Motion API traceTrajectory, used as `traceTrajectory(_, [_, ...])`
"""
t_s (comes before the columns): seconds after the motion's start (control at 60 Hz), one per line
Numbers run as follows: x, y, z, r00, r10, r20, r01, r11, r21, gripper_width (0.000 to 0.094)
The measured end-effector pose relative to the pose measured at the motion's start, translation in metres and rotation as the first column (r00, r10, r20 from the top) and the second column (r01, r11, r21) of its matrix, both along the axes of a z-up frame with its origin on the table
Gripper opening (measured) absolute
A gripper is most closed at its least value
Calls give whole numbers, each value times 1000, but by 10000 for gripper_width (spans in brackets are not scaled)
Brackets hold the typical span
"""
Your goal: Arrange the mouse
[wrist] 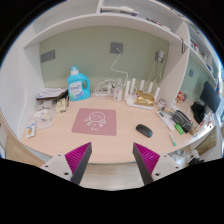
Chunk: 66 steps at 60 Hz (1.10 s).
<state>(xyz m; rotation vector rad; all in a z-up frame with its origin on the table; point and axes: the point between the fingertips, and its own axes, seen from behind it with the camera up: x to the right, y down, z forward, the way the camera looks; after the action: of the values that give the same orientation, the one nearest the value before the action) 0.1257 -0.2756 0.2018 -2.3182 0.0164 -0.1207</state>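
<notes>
Our gripper [112, 160] hangs open, mouse [144, 130] at one o'clock: light, rigid, slick-looking, so we pinch its flanks.

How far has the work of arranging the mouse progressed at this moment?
Nothing looks done yet. The mouse lies on the bare desk, to the right of the pink mouse pad and apart from it. The tongs are open and empty, well short of the mouse, which sits beyond the right finger. Still left, probably: reach the mouse, grasp it and set it on the pad.
</notes>
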Motion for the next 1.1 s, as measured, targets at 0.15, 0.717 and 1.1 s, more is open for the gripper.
traceTrajectory(0.15, [34,-5,-34,1000,-11,-24,10,999,-34,852])
traceTrajectory(0.717, [228,120,-186,999,46,2,-46,998,37,853])
traceTrajectory(1.1, [245,219,-212,993,116,18,-117,990,73,836])
